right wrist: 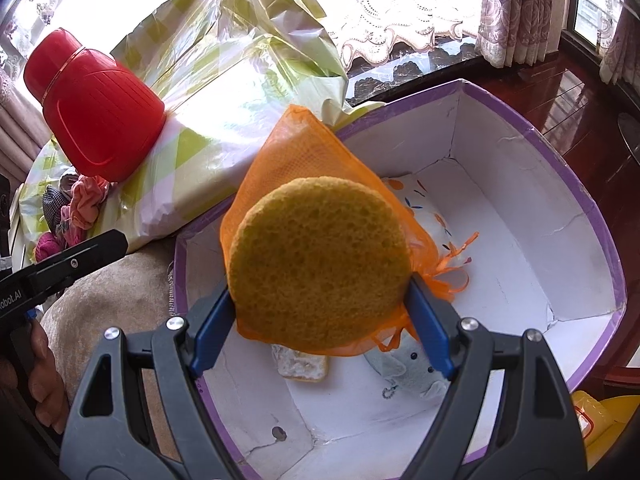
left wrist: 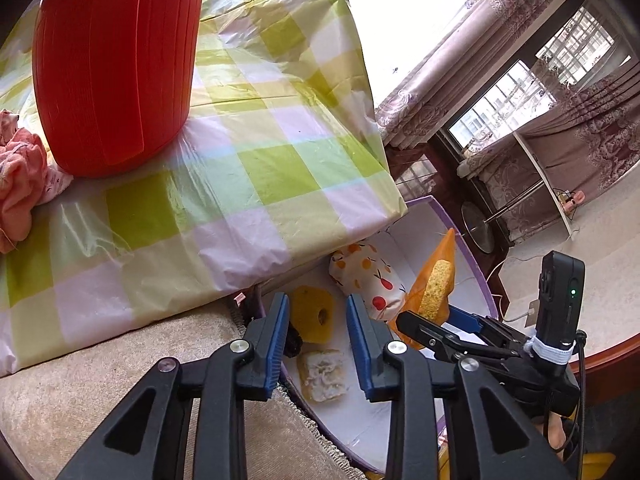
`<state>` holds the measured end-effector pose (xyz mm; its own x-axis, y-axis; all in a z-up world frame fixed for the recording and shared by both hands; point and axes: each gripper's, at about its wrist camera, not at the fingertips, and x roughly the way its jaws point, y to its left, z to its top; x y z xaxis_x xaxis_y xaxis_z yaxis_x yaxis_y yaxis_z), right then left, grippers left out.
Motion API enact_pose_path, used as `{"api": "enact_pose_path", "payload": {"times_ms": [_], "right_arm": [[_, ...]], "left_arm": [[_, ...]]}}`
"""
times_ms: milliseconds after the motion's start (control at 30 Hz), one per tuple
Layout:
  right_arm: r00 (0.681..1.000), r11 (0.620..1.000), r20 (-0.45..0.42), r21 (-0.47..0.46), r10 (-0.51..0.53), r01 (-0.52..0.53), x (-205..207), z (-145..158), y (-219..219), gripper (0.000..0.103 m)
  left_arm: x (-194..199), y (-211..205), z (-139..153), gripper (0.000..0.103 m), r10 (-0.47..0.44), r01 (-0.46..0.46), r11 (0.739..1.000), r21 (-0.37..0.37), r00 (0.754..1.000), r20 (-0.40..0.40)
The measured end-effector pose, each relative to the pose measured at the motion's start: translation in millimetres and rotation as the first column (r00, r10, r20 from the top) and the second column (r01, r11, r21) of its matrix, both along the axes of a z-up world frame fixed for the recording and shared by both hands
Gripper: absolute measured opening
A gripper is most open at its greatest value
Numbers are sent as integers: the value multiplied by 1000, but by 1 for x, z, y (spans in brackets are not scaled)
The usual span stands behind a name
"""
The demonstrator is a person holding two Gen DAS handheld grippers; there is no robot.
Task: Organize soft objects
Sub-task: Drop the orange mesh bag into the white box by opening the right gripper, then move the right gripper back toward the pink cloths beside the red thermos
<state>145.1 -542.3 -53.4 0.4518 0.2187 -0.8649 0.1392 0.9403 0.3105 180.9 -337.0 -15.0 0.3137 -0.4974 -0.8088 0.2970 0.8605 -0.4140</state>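
Note:
My right gripper (right wrist: 320,292) is shut on a round yellow sponge (right wrist: 320,260) with an orange mesh bag (right wrist: 296,152) behind it, held above a white box with purple rim (right wrist: 592,200). The left wrist view shows the sponge (left wrist: 436,286), the bag (left wrist: 444,248) and the right gripper (left wrist: 436,326) over the box (left wrist: 476,264). In the box lie a fruit-print pouch (left wrist: 368,280), a yellow ring sponge (left wrist: 312,312), a pale square sponge (left wrist: 322,374) and a grey plush (right wrist: 408,372). My left gripper (left wrist: 318,340) is open and empty above the box's near edge.
A red plastic jug (left wrist: 112,64) stands on the green-checked tablecloth (left wrist: 260,160). Pink cloths (left wrist: 20,176) lie at the table's left. A beige cushion (left wrist: 120,392) lies beside the box. Dark wood floor and curtained windows lie beyond.

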Motion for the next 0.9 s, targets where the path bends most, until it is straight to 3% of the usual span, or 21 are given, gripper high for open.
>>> {"api": "enact_pose_path", "payload": {"times_ms": [500,700,900], "right_arm": [[1000,999,-12,-42,-4,4,2,7,7,89],[993,998,116,-66,32,-25,-4,36,26,89],[957,978,243,-173,159,-119,-7,70,75,89]], "left_arm": [[-9,22,7,32,43,-43,998,-46,999,4],[-24,51,18,33,101,-98,994,-53,994,42],[-43,100,28,55,222,-219,975,-39,969,111]]}}
